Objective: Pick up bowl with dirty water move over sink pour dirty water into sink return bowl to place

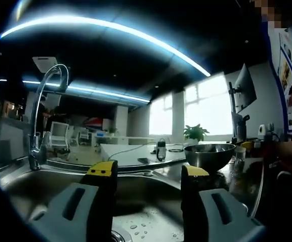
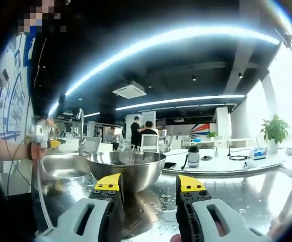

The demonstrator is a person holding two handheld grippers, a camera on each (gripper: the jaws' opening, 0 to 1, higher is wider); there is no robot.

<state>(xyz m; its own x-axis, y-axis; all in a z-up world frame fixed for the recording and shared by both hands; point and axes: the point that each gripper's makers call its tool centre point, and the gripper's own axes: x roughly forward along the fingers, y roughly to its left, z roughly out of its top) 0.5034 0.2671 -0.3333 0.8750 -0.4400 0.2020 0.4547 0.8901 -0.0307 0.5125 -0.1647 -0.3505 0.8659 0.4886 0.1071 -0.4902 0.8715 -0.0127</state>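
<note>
Bowl: round shiny steel bowl (image 2: pixel 127 169) on wet steel table (image 2: pixel 246 194), ungrasped.
Right gripper (image 2: pixel 149 187): wide, empty.
Left gripper (image 1: pixel 148 174): wide, over steel sink (image 1: pixel 45 189).
Risk: smooth rim slipping, dirty water slopping out.

The bowl (image 2: pixel 127 169) interior is hidden; the sink (image 1: pixel 136 212) is cut off below.

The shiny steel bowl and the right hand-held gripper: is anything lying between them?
Nothing: in the right gripper view, bare wet steel counter runs from the open right hand-held gripper to the round stainless steel bowl.
</note>
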